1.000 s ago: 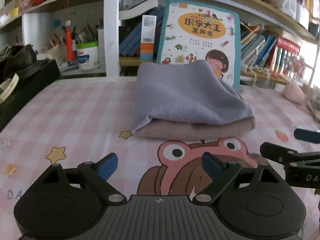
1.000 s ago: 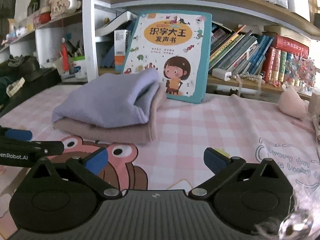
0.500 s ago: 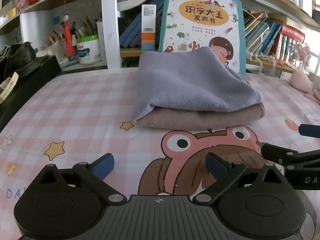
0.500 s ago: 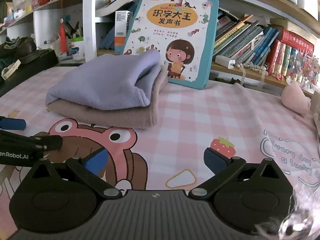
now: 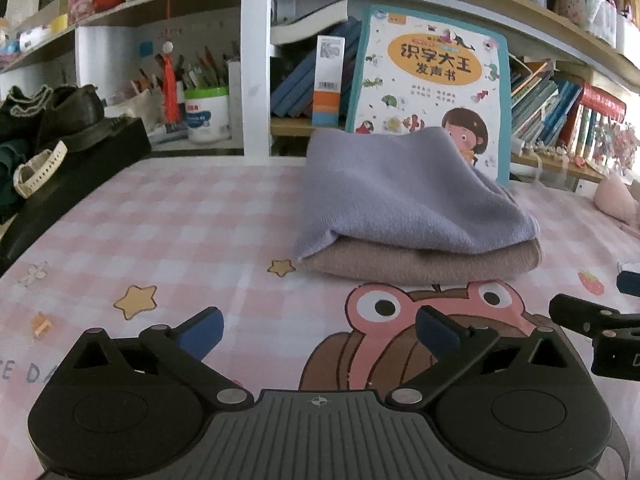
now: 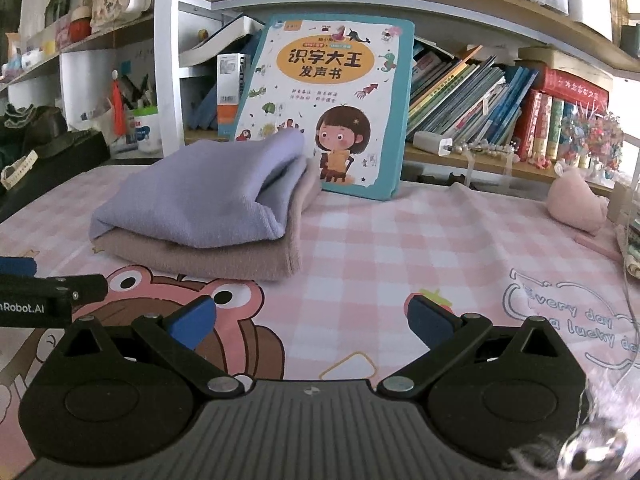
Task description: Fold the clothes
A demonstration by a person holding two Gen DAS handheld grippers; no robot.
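A folded lavender cloth (image 5: pixel 400 192) lies on top of a folded tan cloth (image 5: pixel 424 264) on the pink checked tablecloth (image 5: pixel 180 240). The stack also shows in the right wrist view, lavender (image 6: pixel 208 196) over tan (image 6: pixel 224 260). My left gripper (image 5: pixel 318 330) is open and empty, a short way in front of the stack. My right gripper (image 6: pixel 310 318) is open and empty, in front and to the right of the stack. The right gripper's finger shows at the right edge of the left wrist view (image 5: pixel 592 320); the left gripper's finger shows at the left edge of the right wrist view (image 6: pixel 52 292).
A children's book (image 6: pixel 332 108) leans upright behind the stack, against a bookshelf (image 6: pixel 480 104). Black shoes on a black box (image 5: pixel 60 140) stand at the left. A pink plush (image 6: pixel 576 208) lies at the right. A white tub of pens (image 5: pixel 208 116) stands at the back.
Both grippers have drawn slightly back and steadied; the folded stack sits a little farther off and has not moved on the table. Both stay open.
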